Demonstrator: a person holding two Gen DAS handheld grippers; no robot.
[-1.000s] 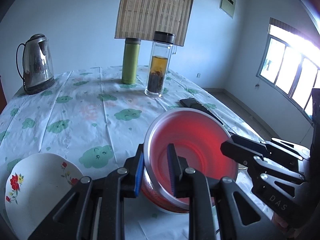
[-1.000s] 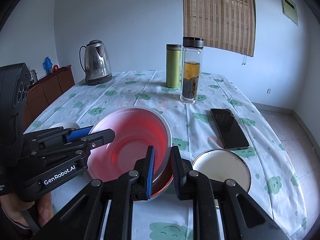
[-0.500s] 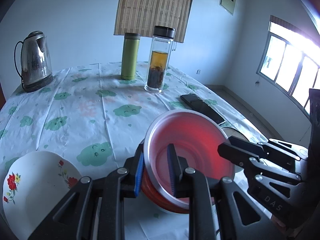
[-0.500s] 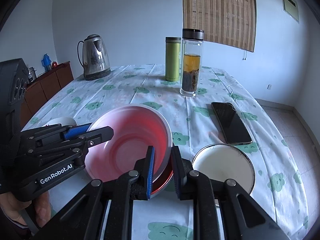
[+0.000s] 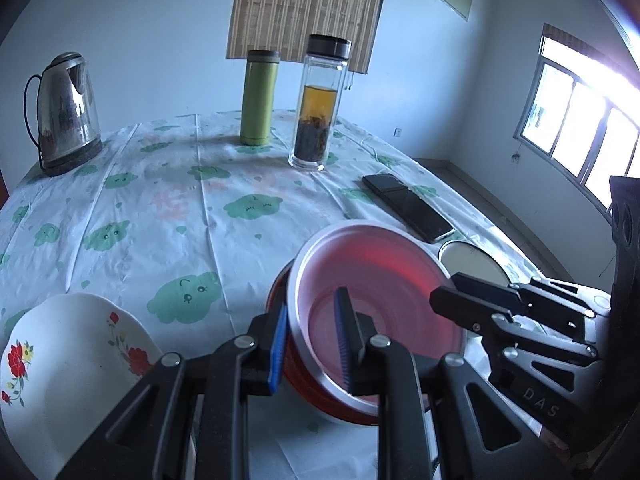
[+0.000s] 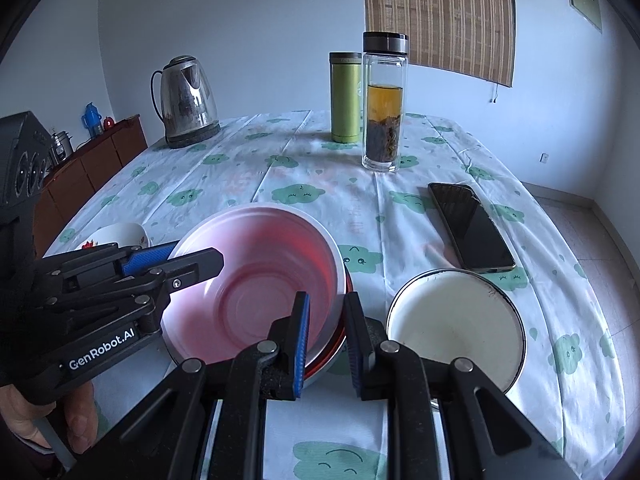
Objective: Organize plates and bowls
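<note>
A red bowl (image 5: 372, 280) with a pale inside and silver rim is held between both grippers, low over the table. My left gripper (image 5: 310, 340) is shut on its near-left rim. My right gripper (image 6: 326, 332) is shut on its near-right rim; the bowl (image 6: 260, 272) shows there too. A white floral plate (image 5: 68, 360) lies at the lower left, seen small in the right wrist view (image 6: 114, 236). A white enamel bowl (image 6: 456, 320) with a dark rim sits right of the red bowl (image 5: 472, 264).
A steel kettle (image 6: 186, 100), a green flask (image 6: 345, 96) and a glass tea bottle (image 6: 384, 100) stand at the back of the cloud-print tablecloth (image 6: 240, 184). A black phone (image 6: 470, 226) lies at the right. A wooden cabinet (image 6: 88, 168) stands left of the table.
Both grippers have carried the red bowl lower toward the table and a little back; the kettle and bottles appear farther away. Both grips are unchanged.
</note>
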